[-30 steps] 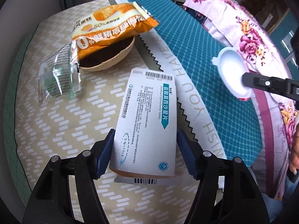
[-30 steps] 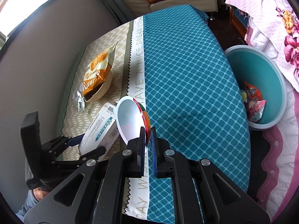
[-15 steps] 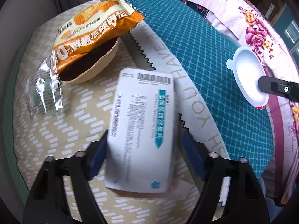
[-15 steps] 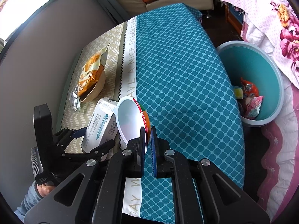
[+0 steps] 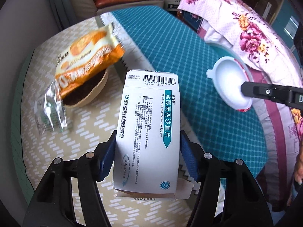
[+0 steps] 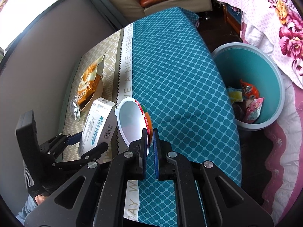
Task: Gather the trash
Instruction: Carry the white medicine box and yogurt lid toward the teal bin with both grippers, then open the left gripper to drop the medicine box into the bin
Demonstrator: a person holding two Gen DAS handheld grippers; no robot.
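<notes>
My left gripper [image 5: 147, 157] is shut on a white medicine box [image 5: 149, 130] with teal print and holds it above the table; the box also shows in the right wrist view [image 6: 96, 124]. My right gripper [image 6: 150, 143] is shut on the rim of a white plastic lid [image 6: 130, 121] with a red-orange edge, held above the teal cloth; the lid also shows in the left wrist view [image 5: 229, 85]. An orange snack wrapper [image 5: 85, 62] lies on a brown paper bowl [image 5: 89, 94]. A clear plastic wrapper [image 5: 51, 115] lies beside the bowl.
A teal trash bin [image 6: 251, 71] with several wrappers inside stands on the floor right of the table. The table [image 6: 170, 71] has a teal and beige cloth. A floral quilt [image 6: 274, 19] lies at the right. A grey wall runs along the left. A sofa stands behind.
My left gripper has lifted the medicine box off the table and tilted it upright. The right gripper holds the lid as before and both have moved up and slightly forward.
</notes>
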